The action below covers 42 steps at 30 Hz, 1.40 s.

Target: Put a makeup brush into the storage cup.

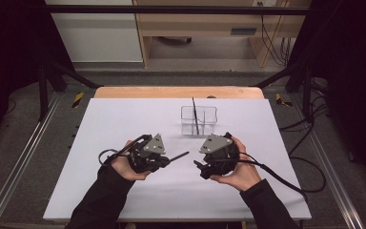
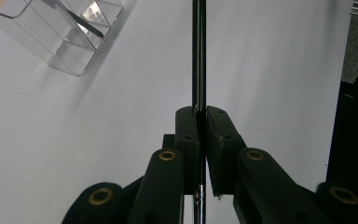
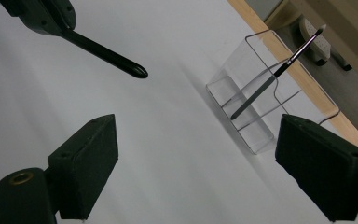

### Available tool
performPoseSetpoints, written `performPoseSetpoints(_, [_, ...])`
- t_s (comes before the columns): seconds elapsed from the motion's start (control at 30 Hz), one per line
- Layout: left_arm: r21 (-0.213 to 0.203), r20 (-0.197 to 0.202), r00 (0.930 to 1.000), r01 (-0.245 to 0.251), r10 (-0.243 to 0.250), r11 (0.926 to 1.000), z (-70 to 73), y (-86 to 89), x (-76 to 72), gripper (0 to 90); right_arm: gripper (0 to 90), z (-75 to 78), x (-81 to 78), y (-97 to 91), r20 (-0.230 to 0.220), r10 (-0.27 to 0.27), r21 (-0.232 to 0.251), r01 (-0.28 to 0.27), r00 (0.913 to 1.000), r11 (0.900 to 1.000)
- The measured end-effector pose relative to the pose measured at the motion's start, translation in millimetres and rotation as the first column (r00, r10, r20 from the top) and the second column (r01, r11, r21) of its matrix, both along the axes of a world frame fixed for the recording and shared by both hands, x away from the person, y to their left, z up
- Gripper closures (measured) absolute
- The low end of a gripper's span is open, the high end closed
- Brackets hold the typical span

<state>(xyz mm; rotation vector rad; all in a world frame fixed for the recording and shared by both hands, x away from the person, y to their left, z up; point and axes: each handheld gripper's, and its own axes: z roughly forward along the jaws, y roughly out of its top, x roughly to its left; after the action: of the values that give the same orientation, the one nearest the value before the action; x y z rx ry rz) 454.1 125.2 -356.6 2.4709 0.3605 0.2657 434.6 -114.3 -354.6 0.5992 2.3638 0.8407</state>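
Observation:
My left gripper (image 1: pixel 164 161) (image 2: pixel 202 112) is shut on a thin black brush handle (image 1: pixel 178 156) (image 2: pixel 199 51), which sticks straight out ahead of the jaws toward the right gripper. That handle's rounded end (image 3: pixel 135 70) hangs above the white sheet in the right gripper view. My right gripper (image 1: pixel 199 167) (image 3: pixel 196 126) is open with nothing between its jaws, a short way from the handle's tip. Behind both stands a clear plastic holder (image 1: pixel 209 110) (image 2: pixel 70 65) (image 3: pixel 261 135). A second dark brush (image 1: pixel 195 116) (image 3: pixel 270 81) leans upright in it.
A white sheet (image 1: pixel 124 119) covers the table, with a wooden edge (image 1: pixel 171 91) at the far side. Black cables (image 1: pixel 286 183) trail from the right gripper across the sheet and onto the floor. Metal rails (image 1: pixel 24 157) run along both sides of the table.

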Motion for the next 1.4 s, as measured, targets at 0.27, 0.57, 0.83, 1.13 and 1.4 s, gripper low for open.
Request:
performPoseSetpoints(0.27, [0.0,0.0,0.9999,0.017,-0.017,0.9999,2.4,-6.4,-1.2,83.3,14.7,-1.6,0.0,8.9,0.005,0.022,-0.029,-0.022,0.9997,0.9993])
performPoseSetpoints(0.57, [0.01,-0.005,0.9994,0.034,-0.034,0.9994,2.6,-10.7,-0.6,83.3,18.2,-2.5,-2.6,14.5,0.005,0.052,-0.087,-0.051,0.9987,0.9949])
performPoseSetpoints(0.83, [0.011,-0.011,0.9987,0.049,-0.049,0.9987,5.2,-15.4,-0.2,83.3,25.5,-1.3,-4.4,19.4,-0.005,0.099,-0.116,-0.099,0.9951,0.9884])
performPoseSetpoints(1.13, [0.021,-0.014,0.9974,0.071,-0.07,0.9973,7.1,-21.1,0.1,83.3,32.0,-0.1,-6.2,24.8,-0.001,0.138,-0.156,-0.137,0.9904,0.9782])
performPoseSetpoints(1.4, [0.027,-0.02,0.9958,0.09,-0.089,0.9956,9.0,-26.1,0.1,83.3,37.3,-2.0,-8.0,30.5,-0.005,0.178,-0.19,-0.175,0.9841,0.966])
